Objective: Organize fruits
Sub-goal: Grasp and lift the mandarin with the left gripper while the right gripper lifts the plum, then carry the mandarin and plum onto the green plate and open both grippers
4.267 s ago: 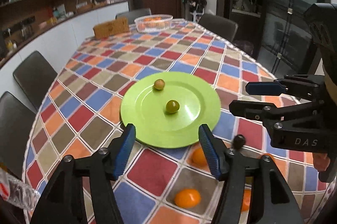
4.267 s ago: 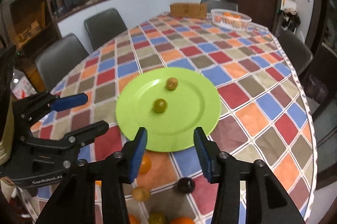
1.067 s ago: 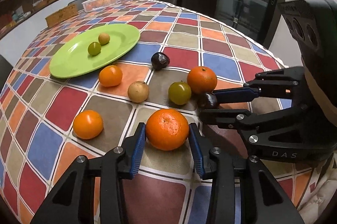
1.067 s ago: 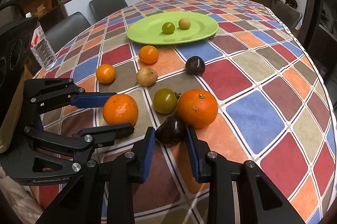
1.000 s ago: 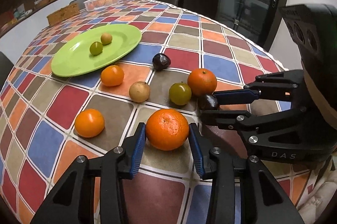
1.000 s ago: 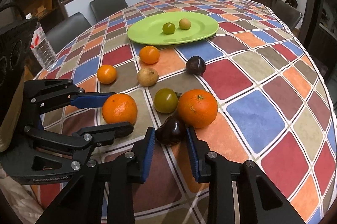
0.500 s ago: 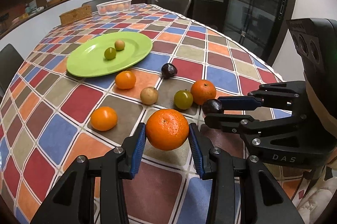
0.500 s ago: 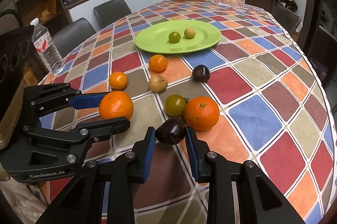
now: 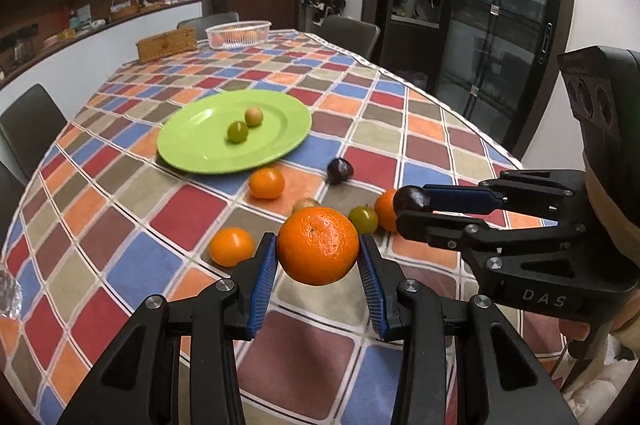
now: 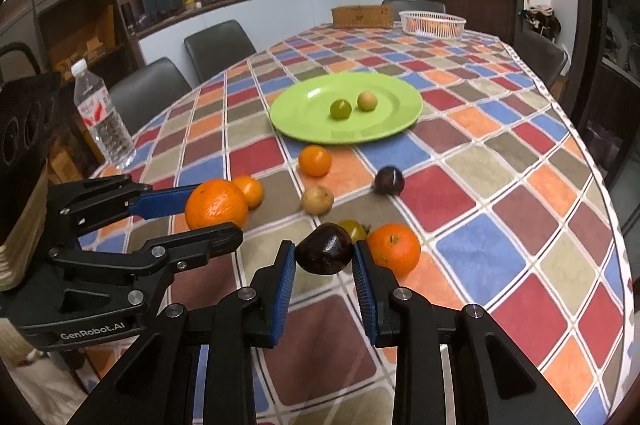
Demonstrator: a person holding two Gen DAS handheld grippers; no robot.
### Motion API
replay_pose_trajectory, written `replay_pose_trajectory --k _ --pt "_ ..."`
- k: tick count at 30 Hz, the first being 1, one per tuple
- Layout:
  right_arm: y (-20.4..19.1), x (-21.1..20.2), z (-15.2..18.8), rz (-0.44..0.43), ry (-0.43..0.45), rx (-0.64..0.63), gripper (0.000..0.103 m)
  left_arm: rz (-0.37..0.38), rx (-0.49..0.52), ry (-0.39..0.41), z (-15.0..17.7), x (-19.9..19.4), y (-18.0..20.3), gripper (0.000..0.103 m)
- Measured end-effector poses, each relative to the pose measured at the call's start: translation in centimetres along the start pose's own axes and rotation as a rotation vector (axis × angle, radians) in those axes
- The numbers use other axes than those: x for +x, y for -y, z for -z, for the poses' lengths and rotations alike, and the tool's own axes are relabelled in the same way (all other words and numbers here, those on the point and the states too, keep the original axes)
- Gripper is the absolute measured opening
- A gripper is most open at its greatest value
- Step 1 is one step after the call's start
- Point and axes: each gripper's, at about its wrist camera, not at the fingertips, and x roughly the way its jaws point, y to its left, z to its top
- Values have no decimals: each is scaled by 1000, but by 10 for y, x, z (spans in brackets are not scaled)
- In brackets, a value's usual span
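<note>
Left hand-held gripper point(image 9: 318, 279) clamped on a large orange point(image 9: 318, 245), blue pads pressed against its two sides, fruit lifted clear of the tabletop point(image 9: 180, 213). Right hand-held gripper point(image 10: 323, 275) likewise closed around a dark plum point(image 10: 324, 248), held between the blue pads, raised just above the checkered cloth. Both grippers side by side near the table's front edge.

On the tabletop beyond: green plate point(image 9: 192, 149) carrying a green fruit point(image 9: 237, 132) and a tan fruit point(image 9: 253, 116), close together near its middle. Between plate and grippers, loose fruit: small orange point(image 10: 315, 160) just beside the plate rim, second dark plum point(image 10: 389, 180), tan round fruit point(image 10: 317, 199), another small orange point(image 10: 249, 190), larger orange point(image 10: 394, 249), and a greenish fruit point(image 9: 363, 220) partly hidden. Water bottle point(image 10: 103, 115) upright at the left edge; white basket point(image 10: 432, 23) and woven box point(image 10: 362, 16) at the far end.
</note>
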Motion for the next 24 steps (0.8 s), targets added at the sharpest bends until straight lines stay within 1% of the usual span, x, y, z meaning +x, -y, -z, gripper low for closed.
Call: replay_pose_trajectory --k 8,11,19,24 --pt "-1 -8 -28 23 85 -23 30 -58 -6 65 -24 -10 -12 40" --pt "0 -6 -41 19 104 -22 30 -77 -6 86 -33 -12 -17 40" --pt "3 3 -71 13 138 -23 30 -101 -26 94 -55 -1 -37 40" --pt "8 17 -95 -14 130 -10 30 -107 -33 100 -73 3 -49 40"
